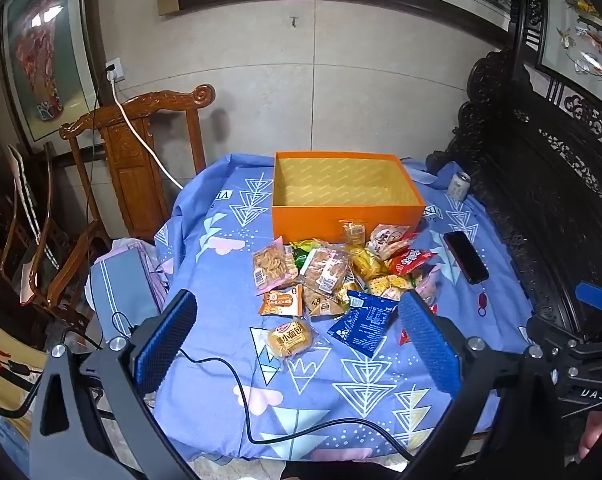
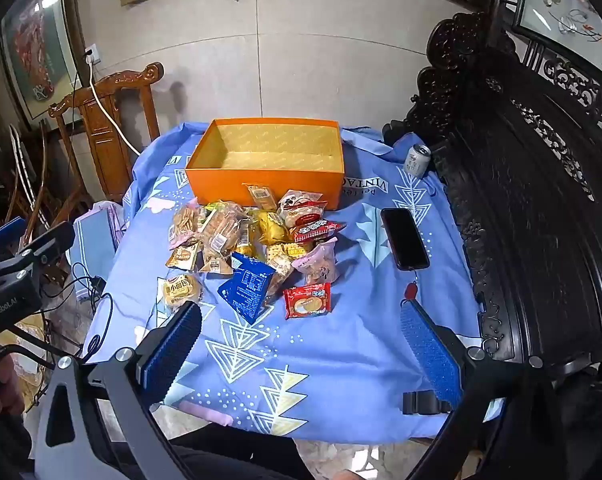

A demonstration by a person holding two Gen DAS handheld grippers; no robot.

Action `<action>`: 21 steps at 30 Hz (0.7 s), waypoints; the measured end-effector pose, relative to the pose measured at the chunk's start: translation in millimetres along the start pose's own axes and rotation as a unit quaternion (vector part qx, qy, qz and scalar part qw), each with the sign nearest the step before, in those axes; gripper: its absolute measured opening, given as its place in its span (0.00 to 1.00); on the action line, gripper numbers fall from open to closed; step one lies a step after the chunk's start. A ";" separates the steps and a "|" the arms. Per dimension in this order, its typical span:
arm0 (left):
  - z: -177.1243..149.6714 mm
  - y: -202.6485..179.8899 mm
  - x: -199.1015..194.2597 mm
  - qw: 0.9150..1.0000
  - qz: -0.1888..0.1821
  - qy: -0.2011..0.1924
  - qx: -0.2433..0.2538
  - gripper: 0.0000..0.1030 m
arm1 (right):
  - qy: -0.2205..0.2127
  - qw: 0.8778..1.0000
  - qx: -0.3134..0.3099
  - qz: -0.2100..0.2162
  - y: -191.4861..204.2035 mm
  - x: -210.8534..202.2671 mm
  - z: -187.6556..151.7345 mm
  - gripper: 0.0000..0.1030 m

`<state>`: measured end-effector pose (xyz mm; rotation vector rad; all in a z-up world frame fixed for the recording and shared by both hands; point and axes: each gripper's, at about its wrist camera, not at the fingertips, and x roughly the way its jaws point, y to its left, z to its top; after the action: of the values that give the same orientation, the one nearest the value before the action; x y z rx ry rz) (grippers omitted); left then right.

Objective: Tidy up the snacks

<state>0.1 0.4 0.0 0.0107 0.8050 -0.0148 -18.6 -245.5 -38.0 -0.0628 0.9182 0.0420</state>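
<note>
i see both claws spread wide with nothing in them: left claw [image 1: 297,340] and right claw [image 2: 301,344] hover over the blue cloth [image 2: 341,360] on the table. snack pile [image 2: 257,236] sits loose just in front of the orange box [image 2: 265,182], whose inside is bare.

A traditionally furnished home room, carved wooden chair [image 1: 141,136] against a tiled wall, framed paintings [image 1: 41,68] hung above, dark ornate carved bench [image 2: 541,184] beside a surface under a blue patterned cloth [image 2: 341,360], wall socket [image 1: 115,70] with plugged cable
</note>
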 end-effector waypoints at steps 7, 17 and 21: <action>-0.1 -0.1 -0.3 1.000 -0.003 -0.003 0.000 0.96 | 0.002 1.000 0.000 0.000 0.5 0.6 -0.7 0.97; -1.2 0.3 -3.9 1.000 -0.006 -0.005 0.003 0.96 | 0.004 1.000 -0.002 -0.002 0.0 1.0 -1.0 0.97; -2.1 -3.6 -0.2 1.000 -0.006 -0.001 0.005 0.96 | 0.005 1.000 -0.002 -0.002 0.1 1.4 -1.0 0.97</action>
<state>-1.6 -3.1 -1.3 0.0149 0.8025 -0.0297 -18.6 -245.5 -39.7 -0.0678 0.9280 0.0394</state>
